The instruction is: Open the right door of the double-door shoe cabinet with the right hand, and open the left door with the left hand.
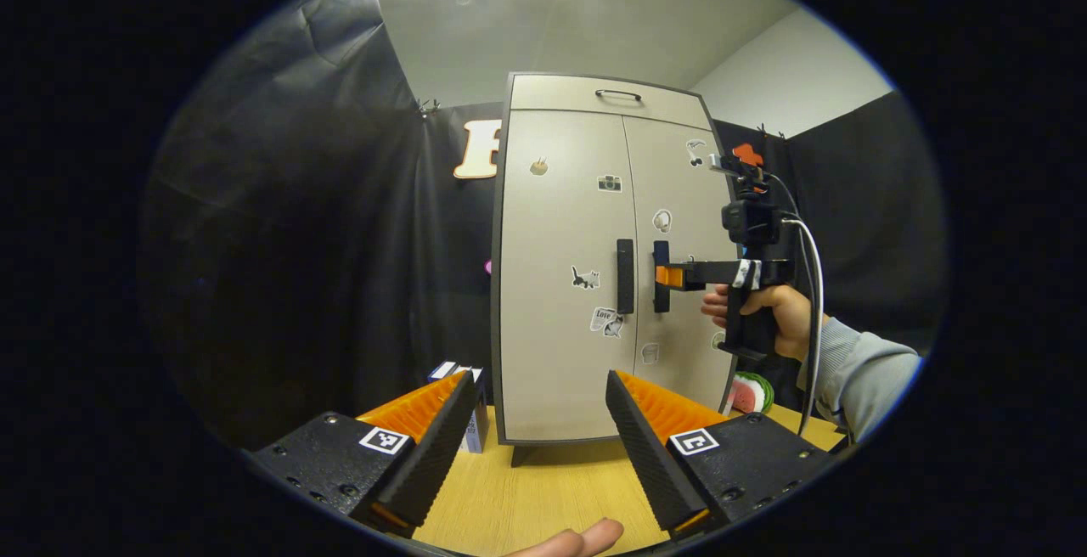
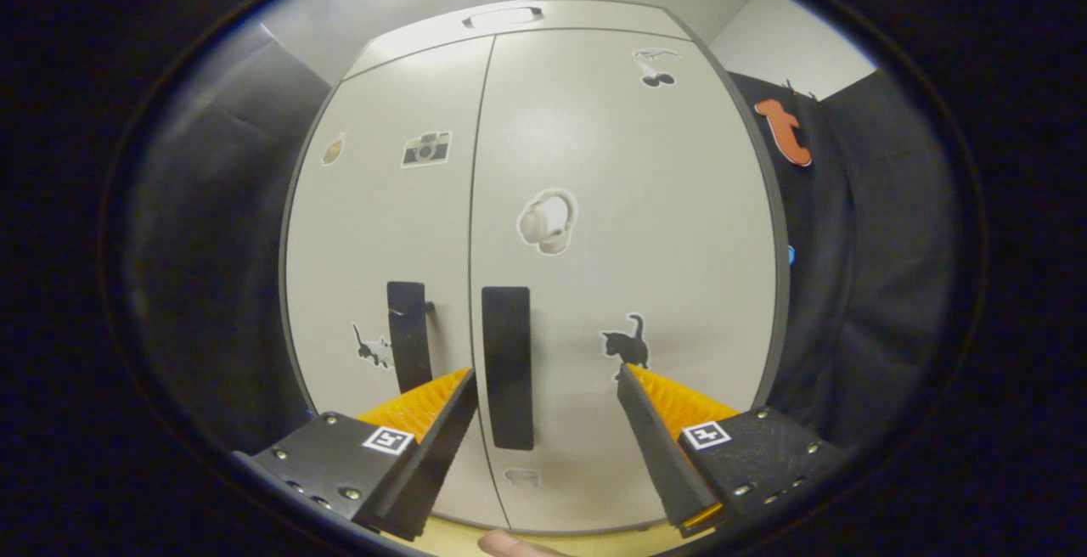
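A pale grey double-door shoe cabinet [image 1: 594, 200] stands on a wooden table, both doors closed, with stickers on them. In the left gripper view my left gripper [image 1: 543, 383] is open, held back from the cabinet and aimed at the lower part of the left door [image 1: 560, 285]. Farther off, a hand holds the right gripper [image 1: 667, 277] with its tips at the right door's black handle [image 1: 661, 277], beside the left handle [image 1: 625, 275]. In the right gripper view my right gripper [image 2: 543, 379] is open, and the right handle [image 2: 507, 366] stands between its fingers, untouched. The left handle [image 2: 408, 336] lies just left.
The wooden table [image 1: 552, 497] runs in front of the cabinet. A small box [image 1: 471, 421] sits at the cabinet's left foot, and a watermelon-slice object [image 1: 751, 394] at its right. Black cloth walls close in on both sides. A fingertip [image 1: 577, 540] shows at the bottom edge.
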`<state>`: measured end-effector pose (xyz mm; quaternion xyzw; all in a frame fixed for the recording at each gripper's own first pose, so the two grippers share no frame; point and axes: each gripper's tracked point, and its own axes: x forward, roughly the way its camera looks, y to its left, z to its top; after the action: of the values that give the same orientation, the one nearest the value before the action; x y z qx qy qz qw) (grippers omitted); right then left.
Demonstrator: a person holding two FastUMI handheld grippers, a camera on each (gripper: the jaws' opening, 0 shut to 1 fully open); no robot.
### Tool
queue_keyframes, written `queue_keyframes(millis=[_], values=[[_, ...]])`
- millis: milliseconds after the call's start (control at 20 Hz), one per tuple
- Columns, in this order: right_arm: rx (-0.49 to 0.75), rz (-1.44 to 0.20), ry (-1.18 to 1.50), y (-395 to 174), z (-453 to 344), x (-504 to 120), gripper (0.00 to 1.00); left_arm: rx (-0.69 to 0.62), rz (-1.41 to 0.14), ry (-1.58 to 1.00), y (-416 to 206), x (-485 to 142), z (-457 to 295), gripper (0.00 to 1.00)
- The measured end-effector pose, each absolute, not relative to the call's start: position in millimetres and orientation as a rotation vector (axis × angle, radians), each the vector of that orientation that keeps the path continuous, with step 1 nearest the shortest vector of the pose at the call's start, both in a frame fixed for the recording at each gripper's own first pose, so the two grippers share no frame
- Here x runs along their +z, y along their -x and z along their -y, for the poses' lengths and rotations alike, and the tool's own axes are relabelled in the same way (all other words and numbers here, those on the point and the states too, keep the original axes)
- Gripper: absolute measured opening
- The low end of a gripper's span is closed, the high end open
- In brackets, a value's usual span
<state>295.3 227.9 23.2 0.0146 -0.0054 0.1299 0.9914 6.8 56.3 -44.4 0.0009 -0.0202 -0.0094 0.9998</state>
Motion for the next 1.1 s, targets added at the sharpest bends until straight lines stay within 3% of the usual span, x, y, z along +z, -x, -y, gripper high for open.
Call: queue_keyframes(millis=[150,200,300,350,400,450,600,1050,1100], values=[[0.272,-0.020,-0.041,-304.5,-245.8,19.3,0.96,-0.004,0.029,-0.008,-11.8,-49.9,-69.3,0.92],[0.242,-0.028,-0.046,-314.0,-244.3,17.4,0.78,0.002,0.023,-0.006,-14.5,-52.2,-74.1,0.92],[0.220,-0.061,-0.098,-324.9,-249.3,12.0,0.57,0.012,0.008,0.001,-18.6,-56.7,-81.6,0.96],[0.207,-0.071,-0.113,-329.0,-250.0,13.2,0.57,0.015,0.003,0.001,-19.8,-58.0,-84.5,0.96],[0.191,-0.074,-0.092,-325.9,-249.9,12.4,0.45,0.021,0.000,0.002,-20.6,-59.3,-88.2,0.96],[0.182,-0.058,-0.063,-321.9,-250.3,12.8,0.47,0.026,0.000,0.005,-20.9,-58.8,-91.0,0.96],[0.169,-0.055,0.000,-326.3,-254.6,8.9,0.29,0.040,0.011,0.021,-21.7,-56.1,-95.2,0.96],[0.257,-0.118,-0.066,-296.5,-247.1,-14.8,0.29,0.039,-0.049,0.029,-18.0,-69.8,-87.7,0.96],[0.279,-0.120,-0.087,-298.7,-246.4,-11.2,0.17,0.040,-0.057,0.026,-18.2,-70.5,-85.1,0.96]])
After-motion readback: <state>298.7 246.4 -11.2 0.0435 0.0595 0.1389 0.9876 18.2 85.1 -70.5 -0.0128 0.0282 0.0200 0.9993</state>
